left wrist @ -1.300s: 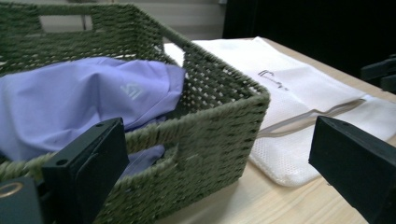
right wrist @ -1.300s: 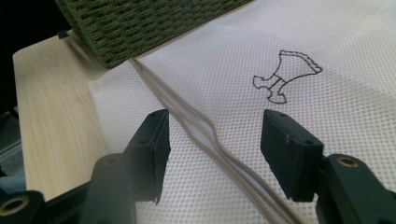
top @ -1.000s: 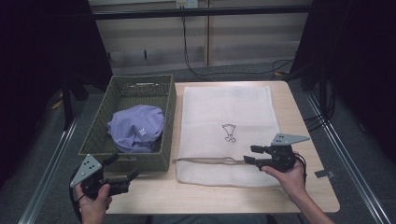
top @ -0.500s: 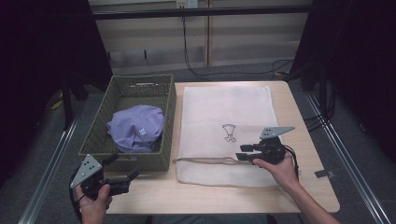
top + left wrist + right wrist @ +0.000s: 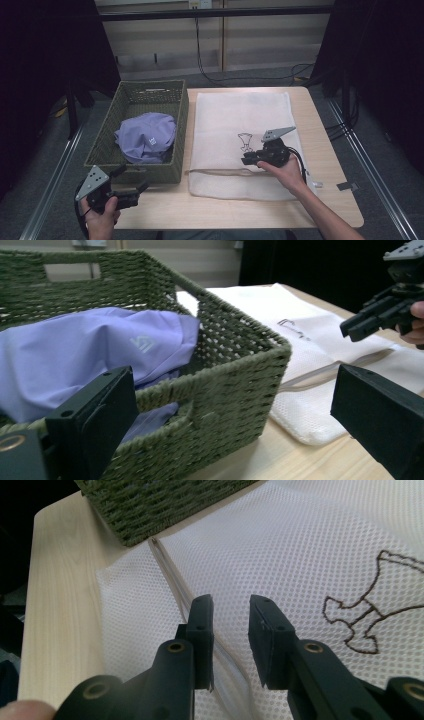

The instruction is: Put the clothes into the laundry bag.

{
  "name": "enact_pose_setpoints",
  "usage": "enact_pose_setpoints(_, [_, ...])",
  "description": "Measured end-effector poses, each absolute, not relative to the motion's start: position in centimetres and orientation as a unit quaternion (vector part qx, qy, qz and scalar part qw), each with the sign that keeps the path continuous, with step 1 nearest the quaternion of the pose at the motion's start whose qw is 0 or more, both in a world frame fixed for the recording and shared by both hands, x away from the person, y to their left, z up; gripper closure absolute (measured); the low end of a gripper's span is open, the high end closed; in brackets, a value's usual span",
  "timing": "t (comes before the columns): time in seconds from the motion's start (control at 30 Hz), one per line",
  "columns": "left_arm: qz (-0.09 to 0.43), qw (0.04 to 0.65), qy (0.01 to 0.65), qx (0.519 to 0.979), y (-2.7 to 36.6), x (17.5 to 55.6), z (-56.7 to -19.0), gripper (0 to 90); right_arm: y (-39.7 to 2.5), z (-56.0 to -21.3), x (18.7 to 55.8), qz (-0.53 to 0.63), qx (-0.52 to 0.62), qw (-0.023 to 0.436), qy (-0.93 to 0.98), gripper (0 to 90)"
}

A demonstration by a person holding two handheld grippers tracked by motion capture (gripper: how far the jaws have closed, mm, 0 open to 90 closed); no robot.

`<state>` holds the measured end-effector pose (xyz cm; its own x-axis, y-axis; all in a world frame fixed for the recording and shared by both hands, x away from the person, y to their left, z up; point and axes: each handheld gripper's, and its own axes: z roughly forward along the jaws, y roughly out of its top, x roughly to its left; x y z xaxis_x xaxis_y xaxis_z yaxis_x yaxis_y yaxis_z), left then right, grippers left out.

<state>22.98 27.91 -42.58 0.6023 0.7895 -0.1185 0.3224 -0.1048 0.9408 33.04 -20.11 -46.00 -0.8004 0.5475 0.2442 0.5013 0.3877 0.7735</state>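
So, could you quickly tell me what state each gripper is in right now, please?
Left gripper: open, holding nothing, near the basket.
Right gripper: open a little, holding nothing, over the mesh bag by its zip.

Each hand carries a black two-jaw gripper. The left gripper (image 5: 136, 190) and right gripper (image 5: 246, 159) each bear a grey three-cornered plate on top; the left plate shows small dark holes. A black cable trails from each gripper body. The jaws are flat, rectangular black blocks on black link arms, joined by round brass-coloured pivot fasteners. Both forearms are bare, with no sleeves visible.
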Motion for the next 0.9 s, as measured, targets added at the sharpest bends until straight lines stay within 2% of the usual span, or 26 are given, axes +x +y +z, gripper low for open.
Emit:
enact_pose_setpoints(0.13, [0.210, 0.544, 0.390, 0.713, 27.8, 23.0, -42.7, 4.4, -19.8, -47.9, 33.3, 0.442, 0.317, 0.013, 0.839, 73.1])
enact_pose_setpoints(0.43, [0.203, 0.544, 0.377, 0.722, 27.5, 23.0, -42.7, 4.3, -19.3, -49.3, 33.3, 0.422, 0.314, 0.011, 0.850, 74.7])
enact_pose_setpoints(0.9, [0.212, 0.545, 0.377, 0.719, 27.5, 23.0, -42.6, 4.3, -18.9, -50.4, 32.7, 0.399, 0.314, 0.036, 0.861, 72.6])
